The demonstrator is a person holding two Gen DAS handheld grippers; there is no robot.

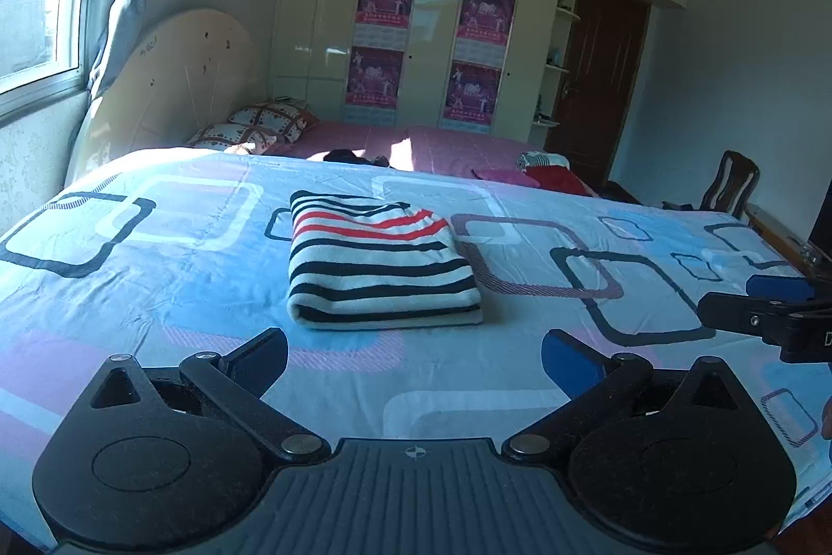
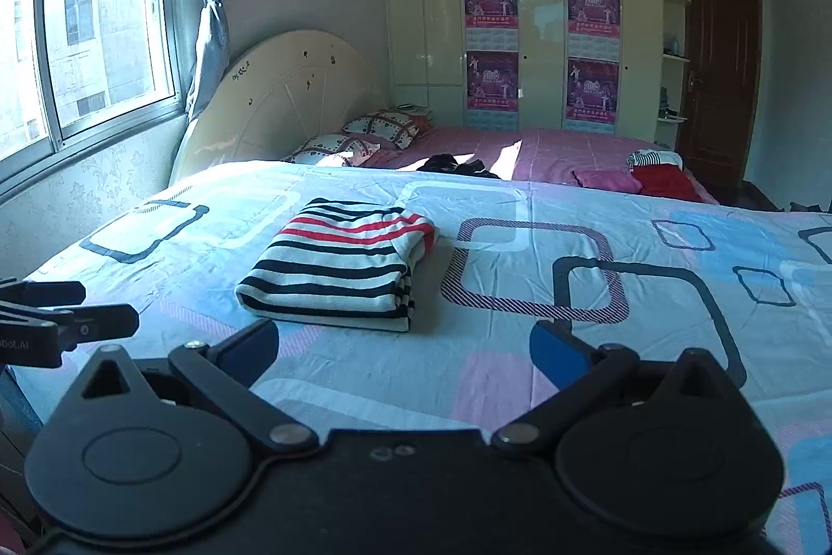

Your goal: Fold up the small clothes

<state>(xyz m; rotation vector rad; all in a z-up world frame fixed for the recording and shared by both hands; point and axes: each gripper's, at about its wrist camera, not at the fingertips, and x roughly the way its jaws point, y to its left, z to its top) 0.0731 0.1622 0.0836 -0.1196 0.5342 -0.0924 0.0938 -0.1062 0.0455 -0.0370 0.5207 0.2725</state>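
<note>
- Left wrist view: the white knitted garment with black and red stripes lies folded into a compact rectangle on the light blue bedsheet printed with rounded squares, ahead of the left gripper and clear of it.
- Fingers of the left gripper stand spread wide with nothing between them; the garment is untouched.
- Right wrist view: the right gripper is likewise spread wide and empty, the folded garment lying ahead and slightly to its left, apart from the fingers.
- Judgement: this item's fold appears complete and released. The step in hand is the changeover to another piece.
- Next move, as judged: fetch an unfolded item from the far pink bedspread, where a dark crumpled cloth and a red cloth lie, or shift the finished bundle aside first.
- Differences between views: the right wrist view shows the bundle's layered open edge on its right side; the left wrist view shows its rounded near fold and a dark wooden chair at the right, absent from the other.
</note>
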